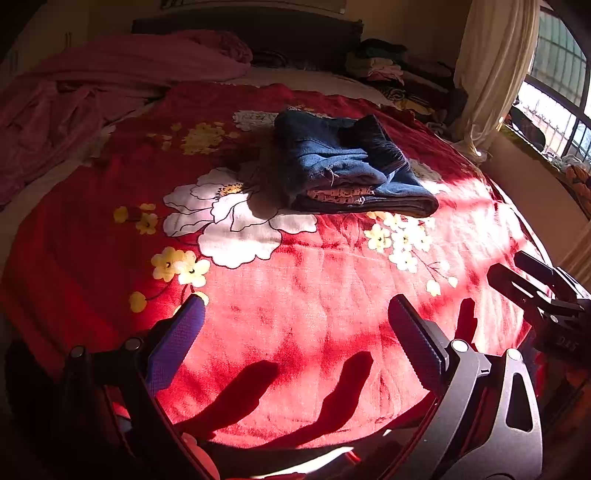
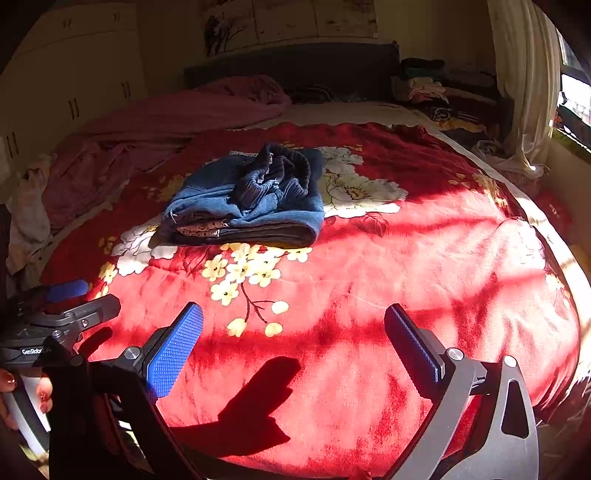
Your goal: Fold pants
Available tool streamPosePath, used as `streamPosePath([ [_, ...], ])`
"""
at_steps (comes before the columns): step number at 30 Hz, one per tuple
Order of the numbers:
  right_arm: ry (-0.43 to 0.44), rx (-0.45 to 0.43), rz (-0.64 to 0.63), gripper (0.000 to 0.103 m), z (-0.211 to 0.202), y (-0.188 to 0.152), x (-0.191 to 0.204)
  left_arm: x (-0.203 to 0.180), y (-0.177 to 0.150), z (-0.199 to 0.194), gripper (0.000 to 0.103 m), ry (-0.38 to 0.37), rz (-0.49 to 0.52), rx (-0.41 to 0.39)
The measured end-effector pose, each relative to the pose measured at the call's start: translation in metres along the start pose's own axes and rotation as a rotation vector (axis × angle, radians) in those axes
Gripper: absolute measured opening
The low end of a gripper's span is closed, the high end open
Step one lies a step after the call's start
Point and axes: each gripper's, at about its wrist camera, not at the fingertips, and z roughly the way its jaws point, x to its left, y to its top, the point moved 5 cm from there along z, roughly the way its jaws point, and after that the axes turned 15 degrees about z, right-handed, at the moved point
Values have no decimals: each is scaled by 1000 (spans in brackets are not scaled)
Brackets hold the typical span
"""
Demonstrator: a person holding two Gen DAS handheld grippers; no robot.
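Observation:
Blue denim pants [image 1: 347,166] lie folded in a compact bundle on the red floral blanket [image 1: 295,314], with the dark ribbed waistband on top. They also show in the right wrist view [image 2: 251,199]. My left gripper [image 1: 295,325] is open and empty, above the blanket well short of the pants. My right gripper [image 2: 293,332] is open and empty, also back from the pants. The right gripper shows at the right edge of the left wrist view [image 1: 546,295]. The left gripper shows at the left edge of the right wrist view [image 2: 55,317].
A pink quilt [image 1: 110,81] is heaped at the back left of the bed. A pile of clothes [image 1: 399,70] lies at the back right by the dark headboard [image 1: 251,33]. A curtain [image 1: 491,74] and window are on the right. White wardrobes [image 2: 66,74] stand on the left.

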Motion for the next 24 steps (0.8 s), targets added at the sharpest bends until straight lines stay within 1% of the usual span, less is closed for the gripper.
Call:
streamPosePath([
  [8, 1, -3, -2, 98, -2, 1, 1, -1, 0, -5, 93, -9, -4, -2],
  [12, 1, -3, -2, 98, -4, 1, 1, -5, -1, -5, 93, 7, 14, 5],
  [18, 1, -3, -3, 98, -4, 1, 0, -8, -1, -5, 93, 1, 14, 7],
  [24, 2, -5, -4, 98, -5, 1, 0, -8, -1, -7, 93, 13, 14, 7],
])
